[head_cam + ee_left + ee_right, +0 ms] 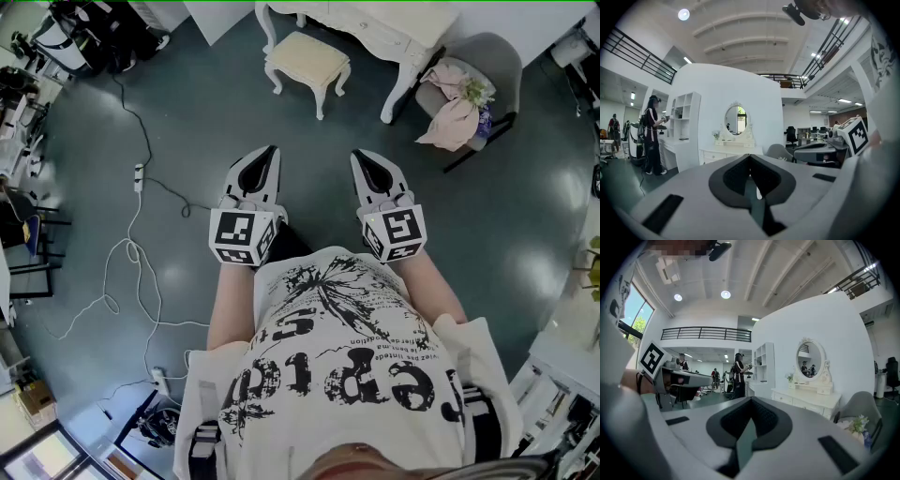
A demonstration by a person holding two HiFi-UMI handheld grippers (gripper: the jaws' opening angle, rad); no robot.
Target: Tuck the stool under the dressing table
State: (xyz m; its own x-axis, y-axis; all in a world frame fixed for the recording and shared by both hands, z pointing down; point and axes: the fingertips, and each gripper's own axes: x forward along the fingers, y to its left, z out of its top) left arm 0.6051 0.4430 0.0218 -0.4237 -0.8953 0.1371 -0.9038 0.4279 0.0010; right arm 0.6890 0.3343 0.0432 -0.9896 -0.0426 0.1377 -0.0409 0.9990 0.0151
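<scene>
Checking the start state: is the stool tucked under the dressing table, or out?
Out. In the head view the stool stands upright on the floor in front of the dressing table, with none of it covered by the tabletop.

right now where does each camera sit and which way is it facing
Head view: on the person's head, looking steeply down at the floor, stool and dressing table; shows the shirt, forearms, left hand-held gripper and right hand-held gripper.
Left gripper view: rides the left hand-held gripper, faces forward along its shut jaws toward the mirror; the right one shows at right.
Right gripper view: same from the right hand-held gripper, jaws shut; the left one shows at left.
Shared: both gripper views see the dressing table and mirror.
</scene>
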